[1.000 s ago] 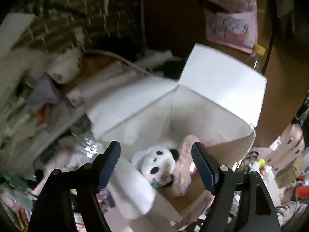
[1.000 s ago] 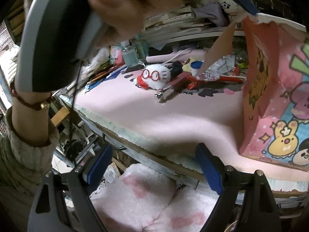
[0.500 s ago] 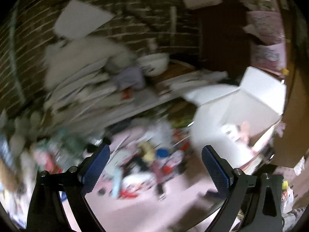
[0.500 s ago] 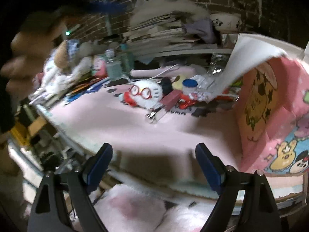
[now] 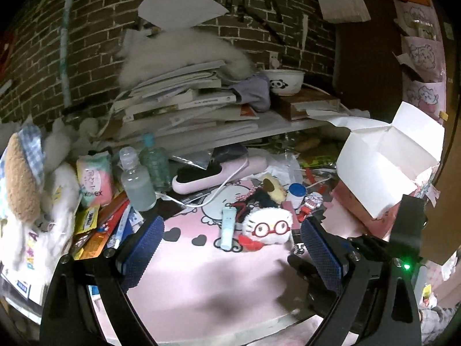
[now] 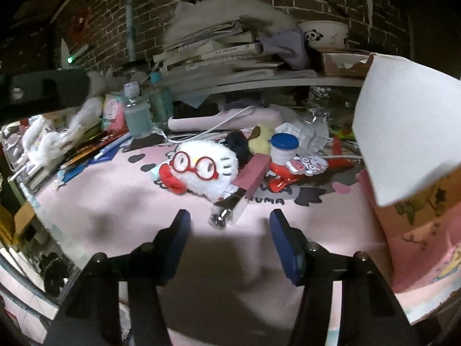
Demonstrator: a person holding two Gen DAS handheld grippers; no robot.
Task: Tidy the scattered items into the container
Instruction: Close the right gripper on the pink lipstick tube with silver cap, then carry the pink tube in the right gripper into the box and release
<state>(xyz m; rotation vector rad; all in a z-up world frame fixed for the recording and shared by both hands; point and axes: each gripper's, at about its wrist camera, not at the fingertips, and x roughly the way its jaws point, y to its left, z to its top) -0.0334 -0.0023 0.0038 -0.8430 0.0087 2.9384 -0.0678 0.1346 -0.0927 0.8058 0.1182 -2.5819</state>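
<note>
Pink box [image 5: 383,178] stands open, flaps up to receive clutter, right of the white plush [image 6: 201,170]. Right gripper [image 6: 227,232] empty, jaws closing — lined up on the maroon stapler-like tool [image 6: 245,184] touching the plush. Left gripper [image 5: 230,248] spread wide, empty, near the plush.

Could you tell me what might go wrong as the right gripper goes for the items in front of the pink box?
1. The right gripper, jaws closing and empty, faces the maroon bar with a chrome end, which leans against the white plush with red glasses; a grab may catch both or knock one away.
2. The pink box has a white flap overhanging the nearby items; a lift could snag it.
</note>
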